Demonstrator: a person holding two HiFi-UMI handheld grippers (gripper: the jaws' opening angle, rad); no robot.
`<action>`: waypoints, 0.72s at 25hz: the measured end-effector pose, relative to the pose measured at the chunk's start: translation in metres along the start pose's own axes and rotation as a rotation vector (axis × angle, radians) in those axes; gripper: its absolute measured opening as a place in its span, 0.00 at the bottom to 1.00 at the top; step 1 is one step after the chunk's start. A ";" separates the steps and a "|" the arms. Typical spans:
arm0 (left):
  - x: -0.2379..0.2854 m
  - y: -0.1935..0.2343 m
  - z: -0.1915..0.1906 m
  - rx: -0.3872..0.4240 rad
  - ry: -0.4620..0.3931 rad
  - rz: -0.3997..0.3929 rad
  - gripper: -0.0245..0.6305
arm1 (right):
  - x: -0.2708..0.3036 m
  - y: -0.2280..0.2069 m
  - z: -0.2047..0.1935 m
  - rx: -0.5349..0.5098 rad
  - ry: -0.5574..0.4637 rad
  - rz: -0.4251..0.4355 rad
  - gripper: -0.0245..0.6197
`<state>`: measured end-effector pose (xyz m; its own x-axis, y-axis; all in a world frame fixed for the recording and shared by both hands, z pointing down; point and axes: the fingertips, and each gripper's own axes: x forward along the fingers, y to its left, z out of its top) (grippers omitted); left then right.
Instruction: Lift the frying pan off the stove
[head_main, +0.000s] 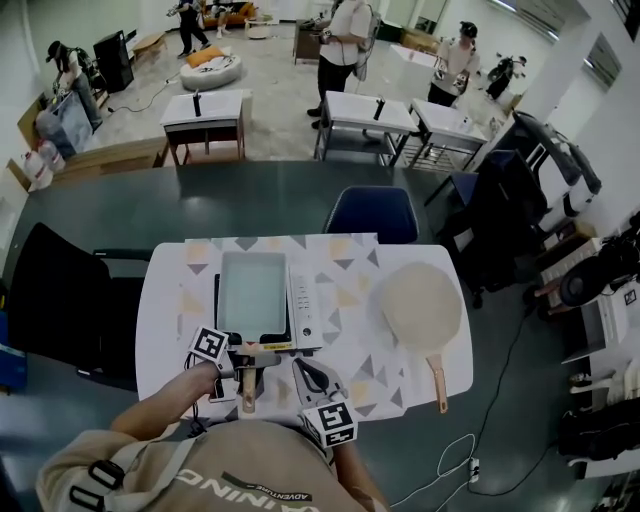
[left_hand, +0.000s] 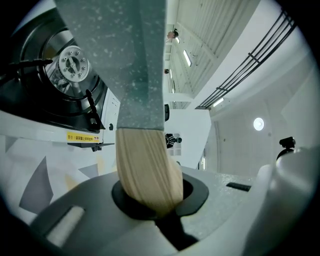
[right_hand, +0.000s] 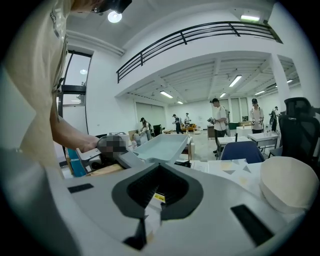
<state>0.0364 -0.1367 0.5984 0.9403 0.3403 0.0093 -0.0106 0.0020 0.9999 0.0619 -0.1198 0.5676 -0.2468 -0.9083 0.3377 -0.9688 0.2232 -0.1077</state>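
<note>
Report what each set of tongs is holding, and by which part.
The left tongs grip the frying pan by its wooden handle; the right tongs are shut, holding nothing.

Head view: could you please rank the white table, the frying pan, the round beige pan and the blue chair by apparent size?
1. white table
2. frying pan and round beige pan: about alike, so not ranked
3. blue chair, though it stands farther from the camera, so that is unsure

Beige shirt (head_main: 250, 465), black strap (head_main: 105, 478); grey left gripper (head_main: 246, 370), right gripper (head_main: 306, 374), marker cubes (head_main: 210, 345)
</note>
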 end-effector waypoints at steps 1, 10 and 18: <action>-0.001 -0.003 -0.001 0.009 0.006 0.002 0.06 | 0.000 0.000 0.002 0.003 -0.003 0.003 0.03; 0.000 -0.026 -0.016 0.071 0.035 0.001 0.07 | -0.004 -0.003 0.022 0.025 -0.054 0.014 0.03; -0.003 -0.041 -0.016 0.109 0.026 0.001 0.07 | -0.007 -0.005 0.046 0.001 -0.088 0.031 0.03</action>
<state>0.0284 -0.1228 0.5570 0.9311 0.3646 0.0116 0.0268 -0.1001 0.9946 0.0698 -0.1314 0.5228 -0.2735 -0.9288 0.2503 -0.9607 0.2512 -0.1178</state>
